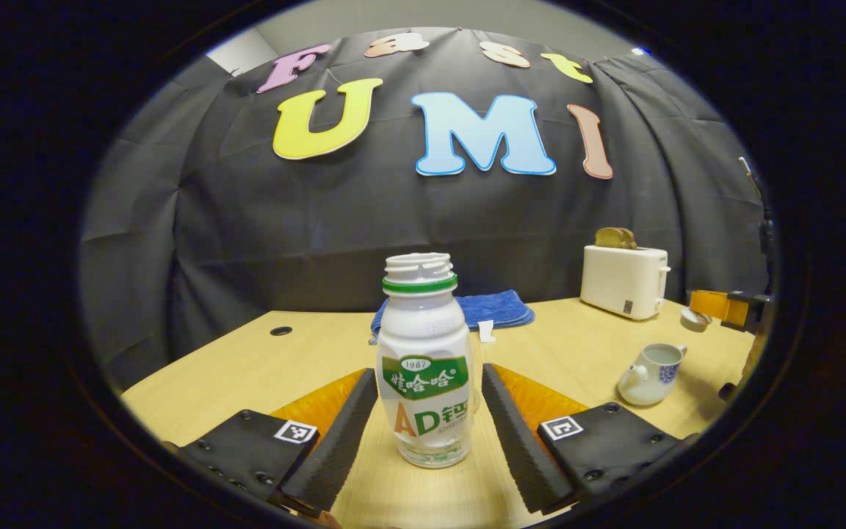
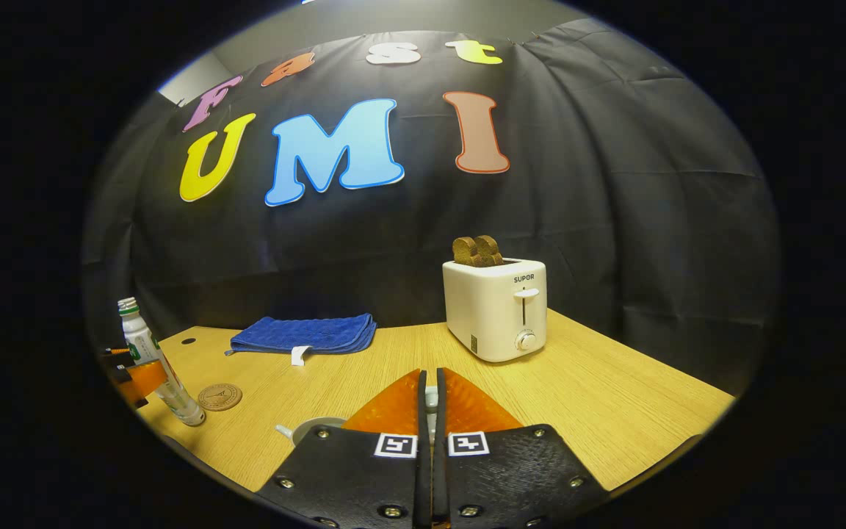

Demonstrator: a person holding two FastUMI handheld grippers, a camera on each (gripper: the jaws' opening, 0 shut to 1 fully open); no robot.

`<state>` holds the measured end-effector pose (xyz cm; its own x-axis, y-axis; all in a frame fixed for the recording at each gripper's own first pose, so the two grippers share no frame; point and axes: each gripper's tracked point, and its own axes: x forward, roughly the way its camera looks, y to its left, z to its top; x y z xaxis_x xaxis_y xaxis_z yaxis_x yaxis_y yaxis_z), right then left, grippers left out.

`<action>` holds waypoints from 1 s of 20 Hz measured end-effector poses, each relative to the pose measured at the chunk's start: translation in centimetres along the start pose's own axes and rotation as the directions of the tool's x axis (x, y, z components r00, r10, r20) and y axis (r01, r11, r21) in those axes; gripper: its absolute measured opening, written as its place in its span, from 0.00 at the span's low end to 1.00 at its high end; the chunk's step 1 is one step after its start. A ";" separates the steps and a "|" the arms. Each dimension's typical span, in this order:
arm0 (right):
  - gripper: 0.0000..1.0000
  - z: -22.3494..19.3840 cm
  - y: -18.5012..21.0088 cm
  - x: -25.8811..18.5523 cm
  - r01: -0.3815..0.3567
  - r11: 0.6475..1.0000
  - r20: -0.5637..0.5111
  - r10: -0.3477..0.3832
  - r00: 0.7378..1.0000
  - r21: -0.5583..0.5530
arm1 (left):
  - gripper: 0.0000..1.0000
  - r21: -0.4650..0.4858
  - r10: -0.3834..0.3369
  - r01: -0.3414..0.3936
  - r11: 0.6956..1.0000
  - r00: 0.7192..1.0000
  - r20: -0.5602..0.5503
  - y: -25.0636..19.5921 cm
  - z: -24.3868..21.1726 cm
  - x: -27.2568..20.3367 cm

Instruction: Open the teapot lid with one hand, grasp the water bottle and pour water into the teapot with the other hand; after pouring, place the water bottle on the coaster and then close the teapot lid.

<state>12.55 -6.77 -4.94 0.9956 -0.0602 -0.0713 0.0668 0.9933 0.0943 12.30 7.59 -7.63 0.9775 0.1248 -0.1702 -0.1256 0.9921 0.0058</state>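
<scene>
Straddling "AD" water bottle (image 1: 425, 360), left gripper (image 1: 428, 419) open; right gripper (image 2: 430, 400) pinching lid (image 2: 431, 397).

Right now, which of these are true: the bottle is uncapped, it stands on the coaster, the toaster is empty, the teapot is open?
1. The water bottle has no cap. True.
2. It stands on the coaster. False: it stands on the table, beside the coaster.
3. The toaster is empty. False: bread sticks out of its top.
4. The teapot is open. True: the teapot lid is off it.
</scene>
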 end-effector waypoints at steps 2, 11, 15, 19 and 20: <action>0.01 0.1 -0.1 0.0 0.003 1.000 0.001 -0.003 1.000 0.003 | 1.00 0.004 -0.005 0.006 1.000 1.000 -0.022 -0.2 -0.5 0.9; 0.01 -0.3 -1.3 0.1 0.028 0.998 -0.013 -0.027 1.000 0.048 | 0.77 0.040 -0.002 0.005 0.999 0.997 -0.074 -0.5 -1.3 1.8; 0.01 -0.2 -2.3 0.2 0.057 0.997 -0.011 -0.057 0.998 0.050 | 0.85 0.179 0.033 -0.023 0.984 0.998 -0.052 -0.5 0.2 1.8; 0.01 -0.2 -3.4 0.3 0.082 0.994 -0.012 -0.081 0.997 0.071 | 0.85 0.376 0.066 -0.056 0.925 0.998 -0.015 -1.0 2.0 1.8; 0.01 0.0 -3.7 0.2 0.093 0.993 -0.008 -0.093 0.996 0.070 | 0.85 0.426 0.075 -0.066 0.902 0.997 -0.005 -1.1 2.5 1.9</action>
<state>12.54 -10.48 -5.31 0.9846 -0.1513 -0.0876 0.1636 0.9741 0.1564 14.68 6.75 -5.51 0.9645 0.1988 -0.1740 -0.1055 0.8936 0.4362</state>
